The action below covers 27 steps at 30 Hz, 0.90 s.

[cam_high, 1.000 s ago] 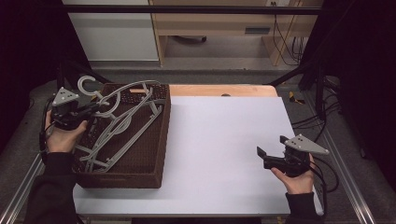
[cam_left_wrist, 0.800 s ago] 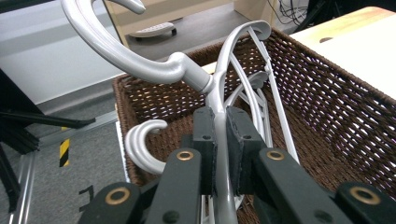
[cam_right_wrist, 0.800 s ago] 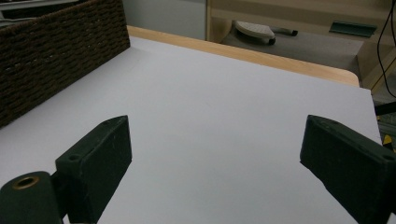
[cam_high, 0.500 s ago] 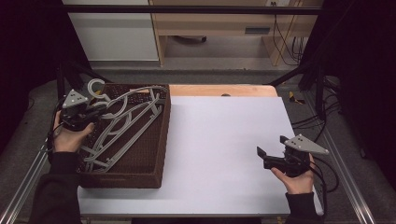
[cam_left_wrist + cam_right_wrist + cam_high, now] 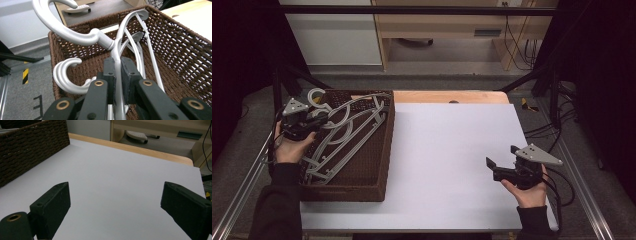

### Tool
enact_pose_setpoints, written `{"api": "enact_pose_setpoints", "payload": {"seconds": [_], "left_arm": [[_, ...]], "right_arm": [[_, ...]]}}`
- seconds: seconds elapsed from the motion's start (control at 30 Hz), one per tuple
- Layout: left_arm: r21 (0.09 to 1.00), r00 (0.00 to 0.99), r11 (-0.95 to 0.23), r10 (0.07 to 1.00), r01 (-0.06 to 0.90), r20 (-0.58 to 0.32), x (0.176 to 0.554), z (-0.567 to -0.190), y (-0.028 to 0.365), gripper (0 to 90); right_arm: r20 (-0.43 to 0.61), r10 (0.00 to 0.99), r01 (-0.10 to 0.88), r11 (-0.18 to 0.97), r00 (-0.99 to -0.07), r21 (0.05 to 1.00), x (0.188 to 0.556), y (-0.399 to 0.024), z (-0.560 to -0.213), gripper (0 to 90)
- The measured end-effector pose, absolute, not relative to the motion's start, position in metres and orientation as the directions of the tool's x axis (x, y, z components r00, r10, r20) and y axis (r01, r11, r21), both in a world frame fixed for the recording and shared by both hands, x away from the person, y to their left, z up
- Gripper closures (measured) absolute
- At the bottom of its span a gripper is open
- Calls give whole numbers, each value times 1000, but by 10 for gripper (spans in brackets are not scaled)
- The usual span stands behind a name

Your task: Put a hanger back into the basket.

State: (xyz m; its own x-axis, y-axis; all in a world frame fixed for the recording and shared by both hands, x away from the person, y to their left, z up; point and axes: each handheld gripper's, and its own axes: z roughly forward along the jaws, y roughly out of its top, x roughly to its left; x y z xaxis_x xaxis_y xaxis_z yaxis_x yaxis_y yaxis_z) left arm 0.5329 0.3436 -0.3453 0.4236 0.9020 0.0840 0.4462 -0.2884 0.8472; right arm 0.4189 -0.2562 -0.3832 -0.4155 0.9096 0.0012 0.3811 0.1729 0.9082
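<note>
Left tongs (image 5: pixel 117 75) clenched on a grey hanger (image 5: pixel 117 42), gripping the shoulder bar just below the hook neck; pads press both sides of the bar in left gripper view. Hook (image 5: pixel 53 23) curves up and over toward 10 o'clock, above the basket rim. In high view, left tongs (image 5: pixel 319 120) sit at approx. 9 o'clock of the surface, over the far-left corner of the wicker basket (image 5: pixel 384 150), w/ the hanger (image 5: pixel 352 112) tilted, hook end raised, rest reaching down into the basket toward 4 o'clock. More grey hangers (image 5: pixel 342 150) lie stacked inside the basket, running diagonally from near-left to far-right corner; exact count cannot be told. A second hook (image 5: pixel 63 77) shows just beside the tongs at 8 o'clock in left gripper view. Basket stands on the left part of the white surface (image 5: pixel 447 150), touching it. Right tongs (image 5: pixel 492 167) released, jaws wide apart w/ nothing between, at approx. 4 o'clock of the surface, well apart from the basket, pointing toward 9 o'clock. Right gripper view: right tongs (image 5: pixel 115 202) over bare white sheet, basket wall (image 5: pixel 32 147) at 10 o'clock.
</note>
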Motion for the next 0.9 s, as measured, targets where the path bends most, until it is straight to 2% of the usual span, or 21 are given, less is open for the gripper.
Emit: {"api": "enact_pose_setpoints", "payload": {"seconds": [0.23,0.37,0.53,0.67,0.8,0.9], "left_arm": [[754,423,-381,893,536,151,537,-368,340,826],[746,439,-384,888,544,137,538,-368,340,826],[695,478,-456,859,556,182,539,-372,331,826],[693,467,-434,870,576,157,541,-374,333,826],[674,445,-437,878,596,175,543,-377,330,821],[652,436,-436,883,620,175,546,-382,329,753]], "right_arm": [[-3,910,378,176,-416,909,419,-257,-383,91],[0,909,378,173,-417,910,418,-257,-383,91],[-4,910,377,176,-415,909,418,-257,-382,91],[0,910,372,170,-415,913,417,-258,-382,91],[-1,910,375,172,-415,911,418,-257,-382,90],[0,911,376,171,-413,911,418,-257,-382,84]]}}
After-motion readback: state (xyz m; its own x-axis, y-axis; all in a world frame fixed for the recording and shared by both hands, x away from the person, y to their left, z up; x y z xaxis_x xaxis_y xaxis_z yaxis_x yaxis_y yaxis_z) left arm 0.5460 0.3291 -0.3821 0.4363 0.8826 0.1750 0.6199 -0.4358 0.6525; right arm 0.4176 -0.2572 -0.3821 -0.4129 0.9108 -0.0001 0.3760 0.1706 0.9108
